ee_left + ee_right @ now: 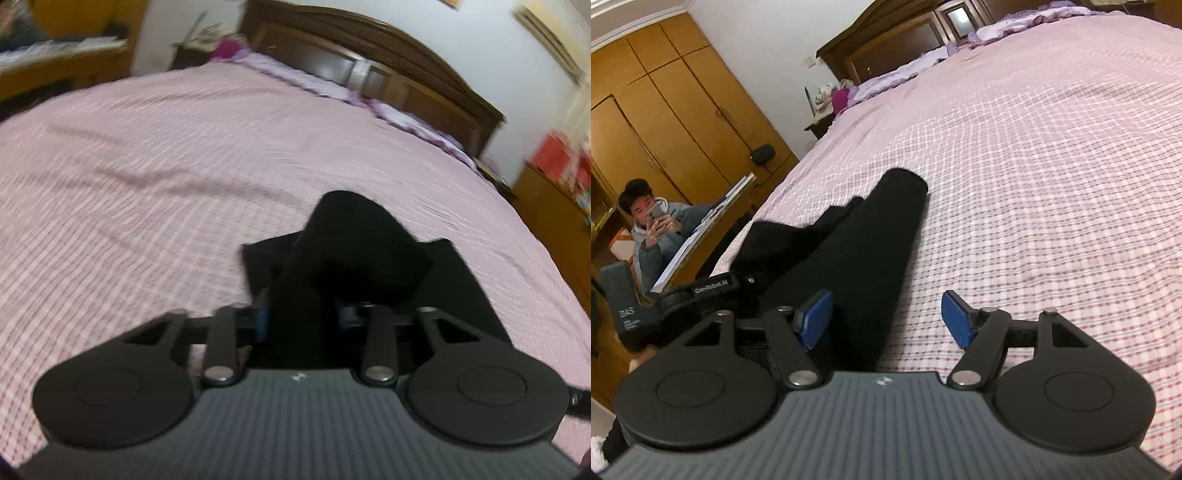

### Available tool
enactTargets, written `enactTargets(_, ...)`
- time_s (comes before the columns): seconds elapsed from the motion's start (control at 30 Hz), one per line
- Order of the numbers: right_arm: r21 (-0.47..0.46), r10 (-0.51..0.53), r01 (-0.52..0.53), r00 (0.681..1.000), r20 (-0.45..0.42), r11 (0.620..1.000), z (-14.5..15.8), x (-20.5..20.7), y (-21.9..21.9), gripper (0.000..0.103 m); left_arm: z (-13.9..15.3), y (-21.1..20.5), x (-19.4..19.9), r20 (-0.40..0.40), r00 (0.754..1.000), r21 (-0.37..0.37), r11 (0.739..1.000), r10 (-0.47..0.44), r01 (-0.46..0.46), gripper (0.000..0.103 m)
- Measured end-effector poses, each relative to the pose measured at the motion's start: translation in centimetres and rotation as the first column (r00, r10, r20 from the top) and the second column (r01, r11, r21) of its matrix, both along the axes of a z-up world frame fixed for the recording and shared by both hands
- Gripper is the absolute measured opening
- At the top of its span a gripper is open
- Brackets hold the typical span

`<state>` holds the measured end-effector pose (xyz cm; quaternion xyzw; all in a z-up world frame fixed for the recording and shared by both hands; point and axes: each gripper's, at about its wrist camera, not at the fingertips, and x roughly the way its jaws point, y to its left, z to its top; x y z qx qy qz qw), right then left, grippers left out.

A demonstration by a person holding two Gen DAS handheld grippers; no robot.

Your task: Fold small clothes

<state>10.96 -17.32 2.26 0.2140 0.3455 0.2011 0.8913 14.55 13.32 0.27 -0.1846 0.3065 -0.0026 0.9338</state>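
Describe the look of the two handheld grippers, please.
Both are matte black. The right gripper has blue pads, linkage bars with silver pivot pins, two round discs and a ribbed grey body. The left gripper is built the same; seen from the right wrist camera, it reads "GenRobot.AI".

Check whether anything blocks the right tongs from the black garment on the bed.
Nothing visible does. The right tongs are open, and the black garment already lies between their blue pads on the pink checked bedspread.
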Motion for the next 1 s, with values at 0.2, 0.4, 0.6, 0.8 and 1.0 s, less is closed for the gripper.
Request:
enactTargets(0.2, -0.011, 0.041, -0.041, 0.999, -0.011, 0.999, -0.4, 0.3, 2.1, 0.073, 1.2, -0.2, 0.6, 0.028, 1.000, 0.067, 0.998, 0.003, -0.005, 0.060)
enactTargets(0.4, -0.039, 0.089, -0.090, 0.995, -0.041, 0.995, -1.2, 0.0, 3.6, 0.073, 0.9, 0.7, 1.0, -0.009, 0.998, 0.106, 0.993, 0.056, -0.055, 0.060)
enactTargets(0.6, -0.031, 0.088, -0.088, 0.996, 0.008, 0.996, -0.9, -0.3, 3.5, 0.084, 2.5, 1.6, -1.1, -0.066, 0.997, 0.018, 0.999, 0.036, -0.035, 0.069)
enactTargets(0.8, 0.015, 0.076, -0.076, 0.997, 0.023, 0.997, -0.5, 1.1, 3.2, 0.097, 1.9, 0.9, -2.6, -0.129, 0.991, -0.062, 0.997, -0.043, 0.035, 0.081)
enactTargets(1.0, 0.038, 0.098, -0.095, 0.992, -0.082, 0.995, -3.0, 4.5, 4.5, 0.098, -0.4, 0.3, -2.5, -0.160, 0.985, -0.177, 0.983, -0.066, 0.037, 0.081)
